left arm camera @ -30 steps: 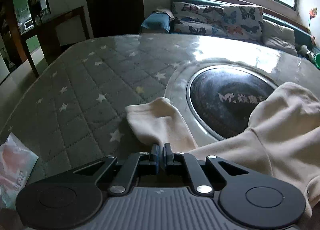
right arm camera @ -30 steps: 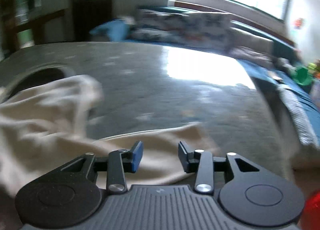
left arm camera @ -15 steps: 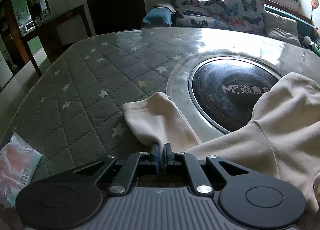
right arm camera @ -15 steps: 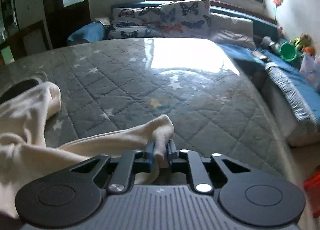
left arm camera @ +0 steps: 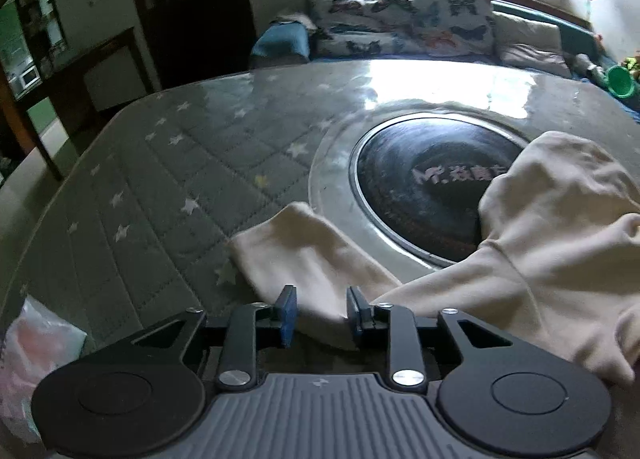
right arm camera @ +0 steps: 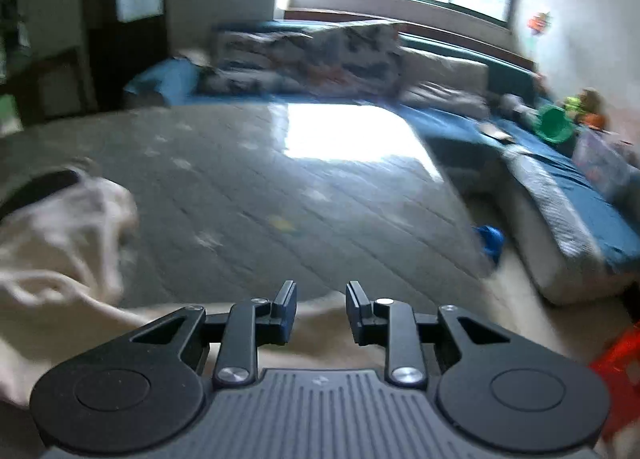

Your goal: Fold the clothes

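Both claws had been pinched on the cream garment (left arm camera: pixel 552 259) half a second ago, one sleeve each; now both are letting go. The left gripper (left arm camera: pixel 320 313) has its jaws opening, roughly a third apart, with the left sleeve (left arm camera: pixel 304 255) lying slack between them and the pads no longer pressing it. The right gripper (right arm camera: pixel 321 311) is opening too, a narrower gap, over the cream cloth at the near edge; that view is smeared, so the cloth seems free of the pads rather than caught. The garment lies on the star-quilted table (left arm camera: pixel 168 179), its body bunched at the right over the dark round hob (left arm camera: pixel 432 187), sleeves drawn toward the near edge. I judge the sleeves placed and the next fold due
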Available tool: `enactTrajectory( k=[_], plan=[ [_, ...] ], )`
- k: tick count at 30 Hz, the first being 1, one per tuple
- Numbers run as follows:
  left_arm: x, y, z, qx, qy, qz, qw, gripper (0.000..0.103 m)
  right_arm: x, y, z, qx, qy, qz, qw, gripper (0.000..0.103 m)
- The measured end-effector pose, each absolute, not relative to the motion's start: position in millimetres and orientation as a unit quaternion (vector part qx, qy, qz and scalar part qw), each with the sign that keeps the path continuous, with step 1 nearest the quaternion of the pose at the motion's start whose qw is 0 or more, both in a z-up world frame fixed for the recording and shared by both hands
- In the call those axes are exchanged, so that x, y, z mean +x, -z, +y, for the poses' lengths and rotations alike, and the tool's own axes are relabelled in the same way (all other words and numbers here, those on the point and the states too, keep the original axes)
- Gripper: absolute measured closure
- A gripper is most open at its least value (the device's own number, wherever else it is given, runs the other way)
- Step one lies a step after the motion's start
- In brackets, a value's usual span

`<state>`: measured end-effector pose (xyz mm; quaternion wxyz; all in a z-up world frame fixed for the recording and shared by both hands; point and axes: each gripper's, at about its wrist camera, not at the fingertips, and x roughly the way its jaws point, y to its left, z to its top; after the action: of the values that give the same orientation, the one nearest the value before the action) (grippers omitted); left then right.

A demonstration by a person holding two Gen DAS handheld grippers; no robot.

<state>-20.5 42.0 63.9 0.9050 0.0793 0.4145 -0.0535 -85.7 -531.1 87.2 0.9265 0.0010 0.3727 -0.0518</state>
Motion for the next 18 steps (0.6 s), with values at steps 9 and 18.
enactTrajectory(
  k=[9, 18],
  plan=[
    [-5, -89, 24, 0.051, 0.131, 0.392, 0.909, 0.06, -17, -79, -461, 0.049, -0.103, 0.386, 0.915, 0.074],
    [54, -63, -71, 0.078, 0.248, 0.387, 0.885, 0.054, 41, -51, -449, 0.158, -0.119, 0.425, 0.883, 0.069]
  ],
)
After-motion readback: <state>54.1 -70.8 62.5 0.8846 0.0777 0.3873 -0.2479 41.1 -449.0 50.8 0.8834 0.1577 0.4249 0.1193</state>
